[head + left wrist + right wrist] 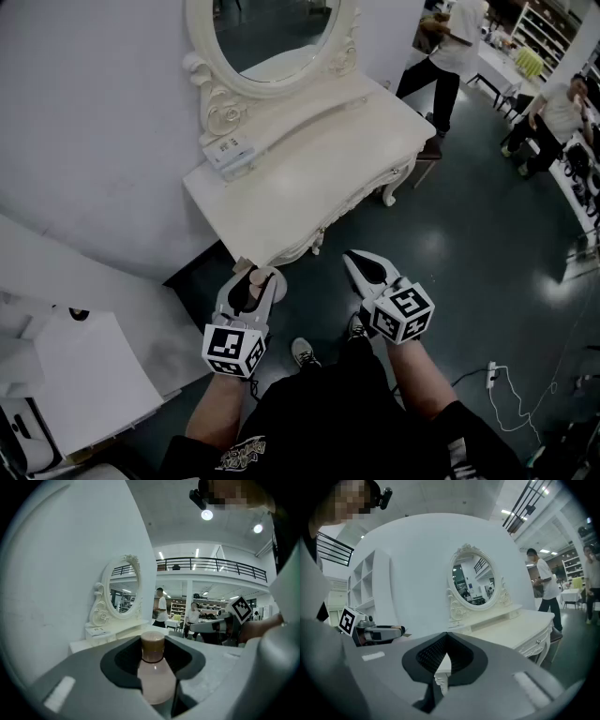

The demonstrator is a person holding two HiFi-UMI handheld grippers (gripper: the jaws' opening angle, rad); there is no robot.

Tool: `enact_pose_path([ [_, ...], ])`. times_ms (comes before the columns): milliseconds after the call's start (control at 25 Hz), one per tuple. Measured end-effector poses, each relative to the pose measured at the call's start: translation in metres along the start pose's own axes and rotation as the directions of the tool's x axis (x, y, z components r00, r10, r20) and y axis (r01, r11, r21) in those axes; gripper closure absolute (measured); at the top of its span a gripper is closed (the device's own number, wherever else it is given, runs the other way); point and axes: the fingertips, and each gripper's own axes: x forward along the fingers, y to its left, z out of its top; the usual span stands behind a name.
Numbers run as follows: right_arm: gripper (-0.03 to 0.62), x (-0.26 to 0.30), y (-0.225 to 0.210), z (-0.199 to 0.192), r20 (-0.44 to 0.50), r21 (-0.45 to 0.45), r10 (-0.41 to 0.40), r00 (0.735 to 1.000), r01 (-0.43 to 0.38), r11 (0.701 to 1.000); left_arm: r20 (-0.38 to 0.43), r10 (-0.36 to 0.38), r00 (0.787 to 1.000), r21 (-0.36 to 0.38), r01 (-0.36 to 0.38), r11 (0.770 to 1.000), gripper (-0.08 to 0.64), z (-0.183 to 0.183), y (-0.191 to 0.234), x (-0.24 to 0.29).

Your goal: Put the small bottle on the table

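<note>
At 12 o'clock from both hands, well apart from them, stands the cream carved dressing-table worktop (323, 155) with its oval framed mirror (272, 28) at the back. Bare top, except for a small flat white-and-blue box (231, 152) at its 10 o'clock corner. Whether that box is open or what it holds is too small to tell.

Left tongs (247, 292): clamped on the small pale-pink round-shouldered bottle with a brown cap (154, 674). The jaws press on the lower body, and the neck and cap stand clear in the dark notch. The bottle is held in the air over the dark floor, short of the worktop's near edge and not touching it.

Right tongs (446, 641): jaws brought together, nothing between them. They hang at 3 o'clock of the left pair.

Handling, by judgement:
- Small, so likely light.
- The body keeps its shape under the clamp, so it is stiff.
- The wall looks smooth and curved, so it may slip or twist if the grip loosens.
- Glass or plastic: cannot tell. Treat it as breakable and set it down base-first.
- Best hold is the widest part of the body, as now, not the narrow neck.

Contents: cap on, wall opaque, fill level not visible.

At 9 o'clock, a white shelf unit (84, 375). People stand far off at 1 to 2 o'clock.
</note>
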Motion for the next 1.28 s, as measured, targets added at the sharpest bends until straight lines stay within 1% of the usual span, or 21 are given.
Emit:
enact_pose_path([
  [200,0.563,0.001,0.002,0.003,0.015,0.005,0.014,1.0,-0.014,1.0,0.002,0.005,1.0,-0.001,-0.005,1.0,0.419,0.001,0.002,0.0],
  [640,0.563,-0.001,0.0,0.003,0.017,0.01,0.021,1.0,-0.021,1.0,0.001,0.012,1.0,-0.002,-0.012,1.0,0.418,0.0,-0.001,-0.001],
  [1000,0.565,-0.008,-0.013,0.008,0.027,0.019,0.021,0.999,-0.022,1.0,0.0,0.014,1.0,0.0,-0.014,1.0,0.418,0.002,-0.011,0.008],
  [1280,0.565,-0.014,-0.031,0.016,0.028,0.014,0.038,0.999,-0.039,0.999,0.001,0.027,1.0,0.0,-0.027,1.0,0.418,0.008,-0.025,0.023],
])
